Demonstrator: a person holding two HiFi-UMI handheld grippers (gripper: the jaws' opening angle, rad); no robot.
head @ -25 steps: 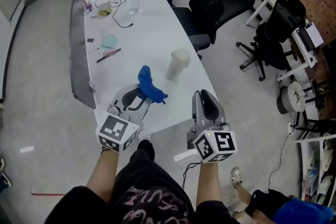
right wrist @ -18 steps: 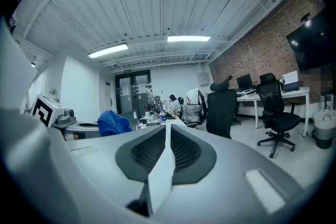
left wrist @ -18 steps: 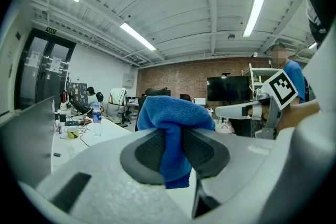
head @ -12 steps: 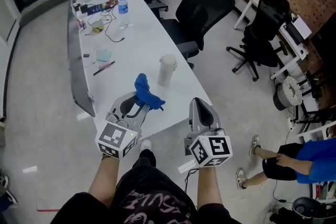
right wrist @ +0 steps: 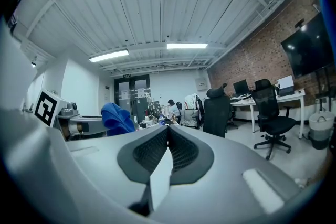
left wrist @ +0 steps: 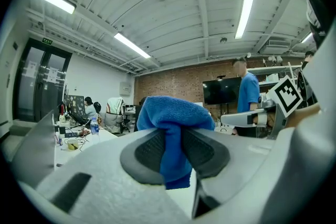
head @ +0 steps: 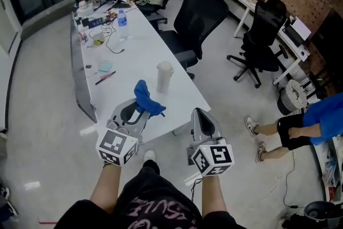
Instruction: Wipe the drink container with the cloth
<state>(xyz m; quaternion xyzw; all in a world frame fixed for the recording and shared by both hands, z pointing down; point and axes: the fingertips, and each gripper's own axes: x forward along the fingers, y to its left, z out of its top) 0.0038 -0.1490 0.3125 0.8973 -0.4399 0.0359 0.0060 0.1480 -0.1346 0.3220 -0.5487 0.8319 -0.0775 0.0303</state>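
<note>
The drink container (head: 164, 76), a pale lidded cup, stands upright on the white table (head: 134, 45) near its right edge. My left gripper (head: 141, 110) is shut on the blue cloth (head: 146, 98); in the left gripper view the cloth (left wrist: 176, 113) bulges up from between the pads and hangs below them. My right gripper (head: 203, 113) has just been closing and is shut with nothing between its jaws. Both grippers hang level in front of the table's near end, well short of the cup. The right gripper view shows the pads (right wrist: 181, 152) pressed together and the cloth (right wrist: 116, 117) off to the left.
Black office chairs (head: 198, 13) (head: 262, 35) stand right of the table. A water bottle (head: 122, 17), cables and small items lie at the table's far end. A grey panel (head: 80, 78) runs along its left side. A person in blue (head: 316, 120) sits at the right.
Both grippers have drawn back from the table and risen a little, the cloth still in the left one. The cup stands farther off. The person in blue has come into view.
</note>
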